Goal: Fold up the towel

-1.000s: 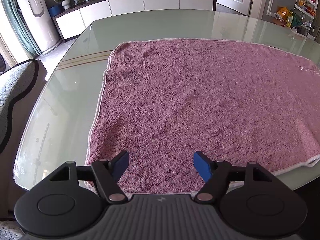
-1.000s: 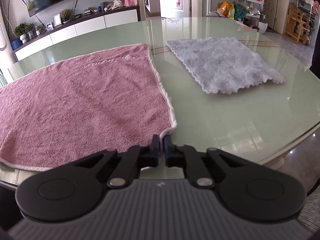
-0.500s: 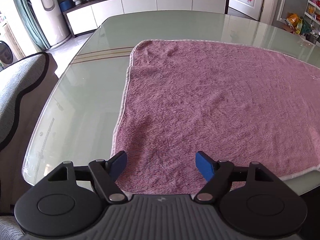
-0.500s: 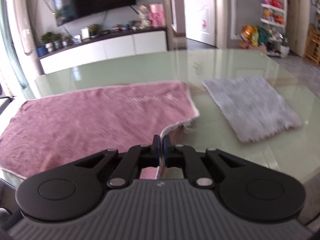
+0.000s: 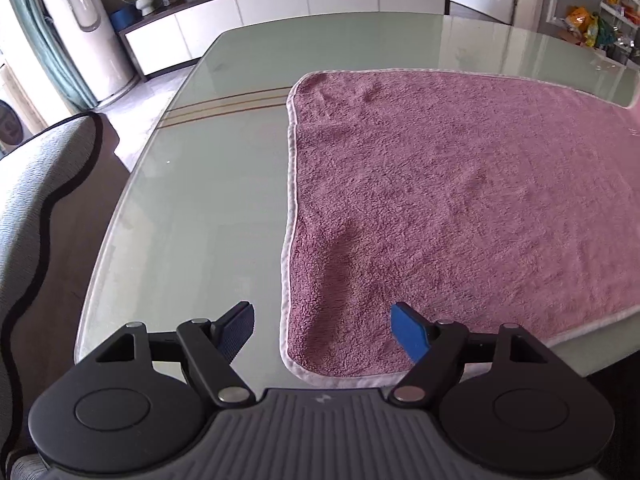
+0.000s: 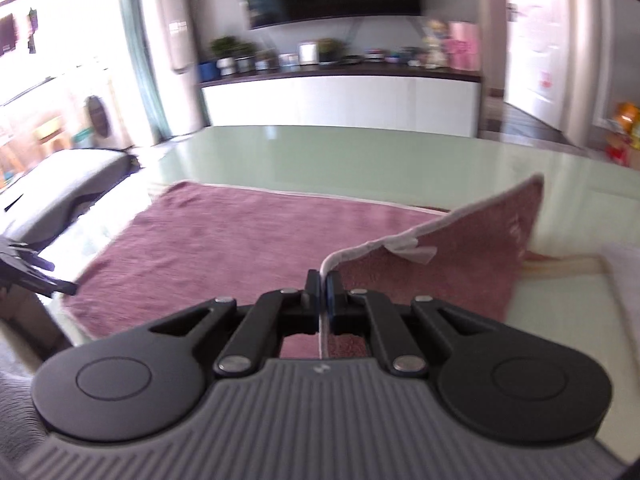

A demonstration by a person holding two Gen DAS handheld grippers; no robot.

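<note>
Already the fold is under way, and it began on the right side only. Starting at the left of the table (image 5: 192,184), the glass lies bare as far as the white-hemmed left edge of the pink towel (image 5: 460,208). A second ago the left gripper (image 5: 322,326) was centred over the middle of the towel's near edge; it has since slid left, so its jaws now straddle the near left corner of the towel, one blue pad over bare glass and the other over the pile. They stand wide apart with nothing between them, and the corner lies flat below, untouched as far as I can tell.

Moving right, most of the towel is spread flat across the middle of the table. At its right side the picture differs: the right gripper (image 6: 323,286) is clamped tight on the hem of the near right corner, which a second ago lay on the glass near the table's near edge. That corner has since been lifted and carried inward, so the right portion of the towel stands up as a slanted flap with its label showing, above the flat cloth.

For the task this means one corner is in the air and the other waits; the left jaws most likely need to close on their corner next.
</note>
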